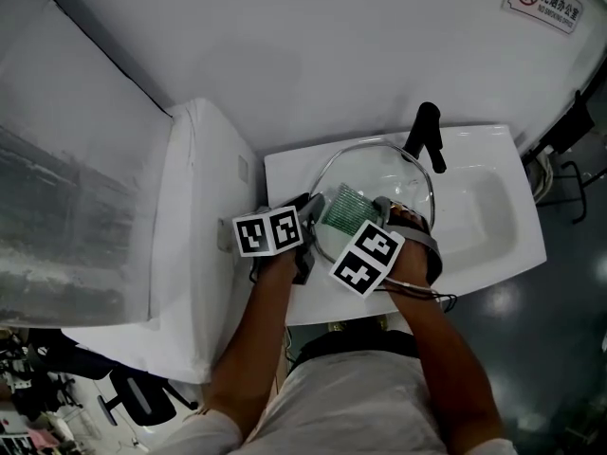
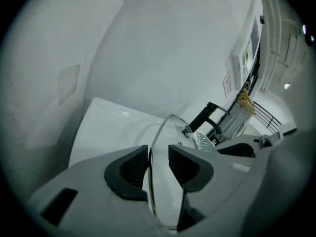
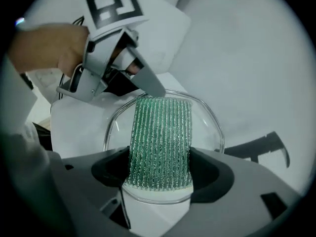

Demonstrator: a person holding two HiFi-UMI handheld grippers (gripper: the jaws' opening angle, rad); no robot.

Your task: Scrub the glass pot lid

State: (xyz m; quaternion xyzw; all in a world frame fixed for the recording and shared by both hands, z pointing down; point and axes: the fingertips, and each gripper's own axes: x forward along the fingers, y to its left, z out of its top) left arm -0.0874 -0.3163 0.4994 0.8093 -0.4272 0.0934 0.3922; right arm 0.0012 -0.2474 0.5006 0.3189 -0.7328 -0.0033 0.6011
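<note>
Round clear glass pot lid: held tilted on edge above the white sink basin, just in front of the black tap.
Left gripper: fingers clenched on the lid's near-left rim, which runs edge-on between the two dark ribbed pads; the gap is narrow and filled by the glass.
Right gripper: fingers clamped on the two side edges of the cloth, set fairly wide apart.
Green ribbed scouring cloth: stretched flat between the right fingers, lying against the lid's glass face.
</note>
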